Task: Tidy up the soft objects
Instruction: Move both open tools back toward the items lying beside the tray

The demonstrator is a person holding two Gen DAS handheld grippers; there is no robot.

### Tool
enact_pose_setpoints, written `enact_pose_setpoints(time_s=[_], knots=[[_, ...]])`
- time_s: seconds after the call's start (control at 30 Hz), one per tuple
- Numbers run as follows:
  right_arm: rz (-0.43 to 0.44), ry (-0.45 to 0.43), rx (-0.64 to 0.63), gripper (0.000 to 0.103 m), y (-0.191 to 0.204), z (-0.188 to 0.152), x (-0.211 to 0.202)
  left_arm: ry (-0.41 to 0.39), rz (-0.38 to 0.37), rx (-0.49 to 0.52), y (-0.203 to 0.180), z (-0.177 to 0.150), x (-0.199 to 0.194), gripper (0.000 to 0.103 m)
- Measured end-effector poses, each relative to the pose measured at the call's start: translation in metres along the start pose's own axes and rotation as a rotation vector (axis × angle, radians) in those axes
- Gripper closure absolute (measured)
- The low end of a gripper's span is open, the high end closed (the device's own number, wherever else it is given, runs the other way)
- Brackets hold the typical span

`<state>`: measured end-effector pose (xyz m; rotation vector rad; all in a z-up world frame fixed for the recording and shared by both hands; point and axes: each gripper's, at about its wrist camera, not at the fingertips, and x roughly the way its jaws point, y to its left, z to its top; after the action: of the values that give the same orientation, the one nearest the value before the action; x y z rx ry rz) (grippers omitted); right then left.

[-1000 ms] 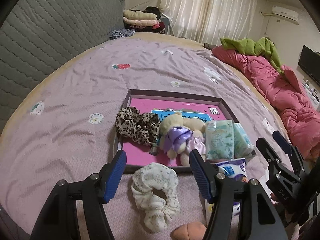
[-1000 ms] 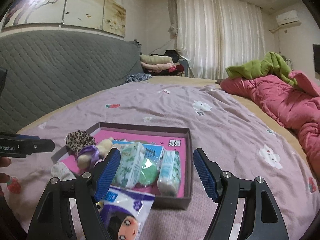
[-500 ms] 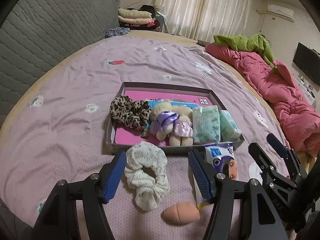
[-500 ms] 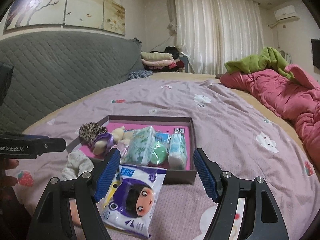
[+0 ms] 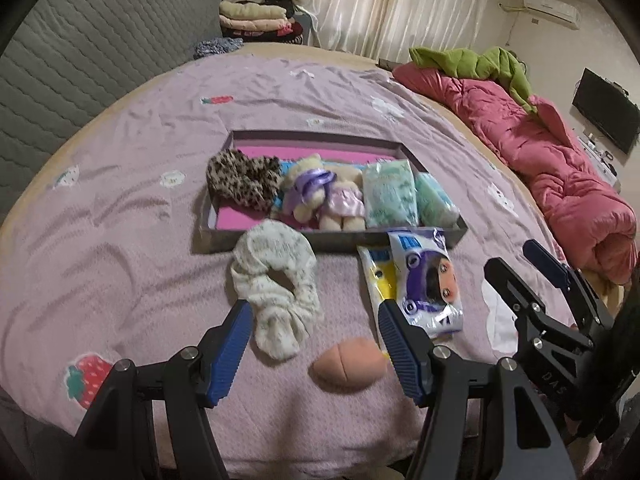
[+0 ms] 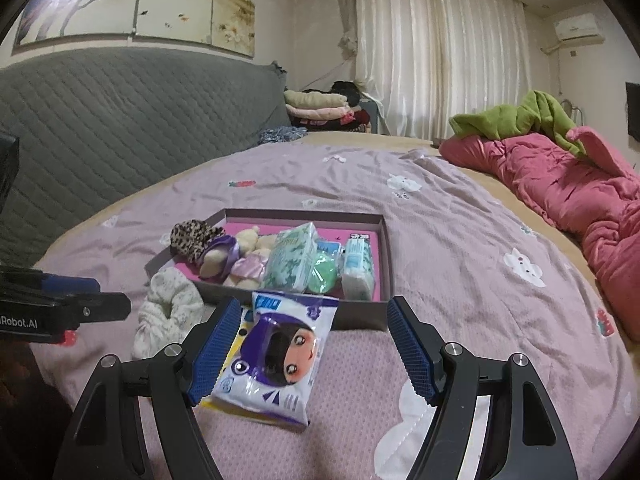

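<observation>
Your left gripper has its jaws spread wide and is holding nothing; it hovers over the near edge of the bed. The cream scrunchie lies on the cover between the blue pads and just ahead of them, with its far end against the near wall of the box. A peach squishy toy sits beside the inner face of that gripper's right pad. Your right gripper is also spread wide and empty. The cartoon-face tissue pack lies flat between its pads, close to the left one, just outside the box's near wall and on top of a yellow packet. Already inside the box: leopard scrunchie, plush bear in a purple dress, green-print tissue pack, mint pack, and in the right wrist view a green sponge.
</observation>
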<state>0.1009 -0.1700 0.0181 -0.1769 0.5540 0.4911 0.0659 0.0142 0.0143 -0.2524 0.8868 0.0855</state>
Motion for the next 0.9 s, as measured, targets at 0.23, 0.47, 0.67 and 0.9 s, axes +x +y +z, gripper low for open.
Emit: enact_pose_setpoints(time_s=[0.23, 0.47, 0.67, 0.9], knots=[[0.003, 0.019, -0.023, 0.026, 0.007, -0.006, -0.006, 0.043, -0.021, -0.001, -0.005, -0.010, 0.004, 0.038], [0.014, 0.049, -0.033, 0.026, 0.010, -0.012, -0.008, 0.074, -0.026, 0.004, -0.008, -0.020, 0.008, 0.038], [0.008, 0.067, -0.023, 0.026, 0.008, -0.014, -0.008, 0.098, -0.034, 0.005, -0.012, -0.027, 0.012, 0.038], [0.009, 0.075, -0.003, 0.026, 0.003, -0.016, -0.007, 0.131, -0.044, -0.008, -0.012, -0.033, 0.020, 0.038]])
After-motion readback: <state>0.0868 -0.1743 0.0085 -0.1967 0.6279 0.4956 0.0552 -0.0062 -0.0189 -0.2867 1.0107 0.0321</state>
